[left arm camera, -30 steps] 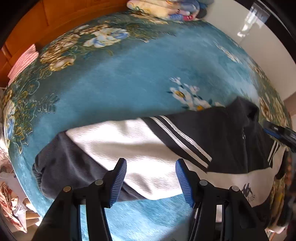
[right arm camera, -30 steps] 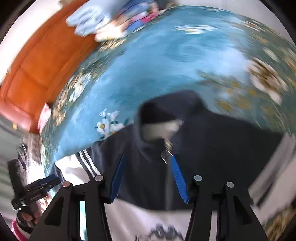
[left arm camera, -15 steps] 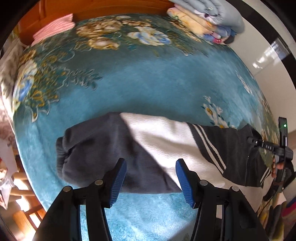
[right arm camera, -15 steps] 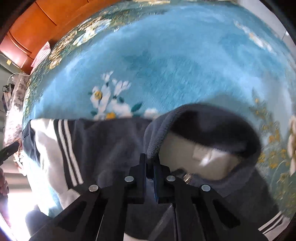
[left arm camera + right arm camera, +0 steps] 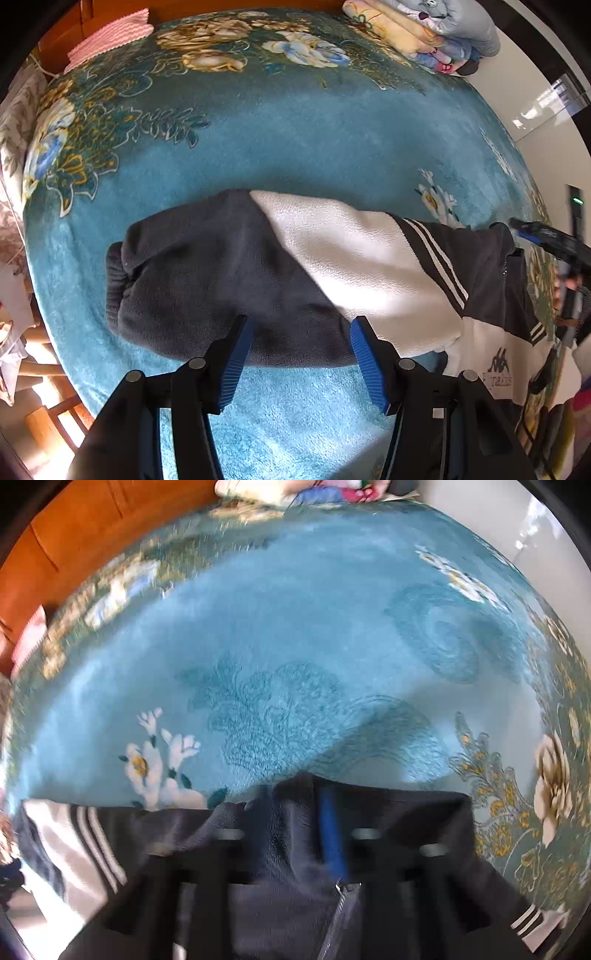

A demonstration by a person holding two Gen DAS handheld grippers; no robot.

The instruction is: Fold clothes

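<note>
A dark grey and white fleece jacket (image 5: 332, 266) lies on a teal floral blanket (image 5: 295, 140). Its sleeve stretches left, with the dark cuff (image 5: 118, 291) at the far left. My left gripper (image 5: 301, 354) is open, its blue pads just over the sleeve's near edge and not gripping it. In the right wrist view the picture is blurred: my right gripper (image 5: 299, 834) has the dark collar (image 5: 295, 812) draped between and over its fingers, one blue pad (image 5: 332, 842) showing, with the zipper (image 5: 340, 904) below. The right gripper also shows in the left wrist view (image 5: 546, 240) at the collar.
A stack of folded quilts (image 5: 424, 33) sits at the far edge of the blanket. A pink towel (image 5: 110, 37) lies by the wooden headboard (image 5: 74, 546). The bed edge and a wooden stool (image 5: 40, 413) are at the left.
My left gripper has swung left along the sleeve toward the cuff. My right gripper closed onto the collar and now holds it, with the collar edge pulled flatter.
</note>
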